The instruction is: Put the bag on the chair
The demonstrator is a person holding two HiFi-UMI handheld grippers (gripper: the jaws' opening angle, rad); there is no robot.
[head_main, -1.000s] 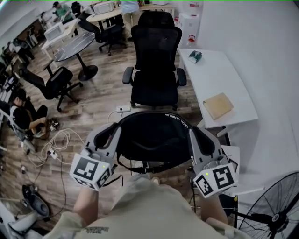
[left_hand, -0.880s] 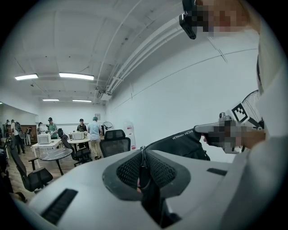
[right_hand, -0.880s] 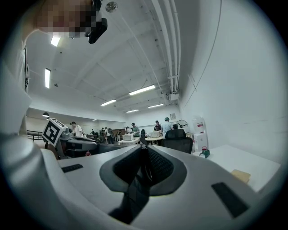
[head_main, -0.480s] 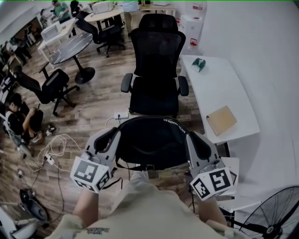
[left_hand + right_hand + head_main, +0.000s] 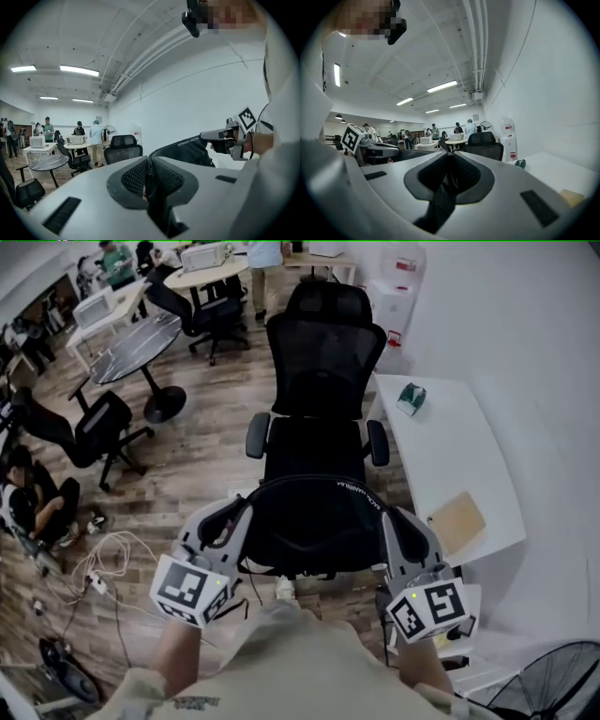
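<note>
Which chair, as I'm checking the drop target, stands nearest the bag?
The tall headrest chair straight ahead of the bag, beside the white table. The other chairs stand far off left, near the round table.

Left hand-held gripper (image 5: pixel 232 514) held low in front of the torso (image 5: pixel 300 662), jaws pointing forward and away from the body; right hand-held gripper (image 5: pixel 391 524) level with it, well apart, aimed the same way; left forearm (image 5: pixel 173 657) and right forearm (image 5: pixel 422 673) reach out on either side of the chest, roughly parallel; left marker cube (image 5: pixel 190 589) and right marker cube (image 5: pixel 429 608) face up toward the head; left jaws nearly together, pads pinching a thin black strap (image 5: pixel 149 180) of the bag (image 5: pixel 309 526); right jaws likewise clamped on a dark strap.
</note>
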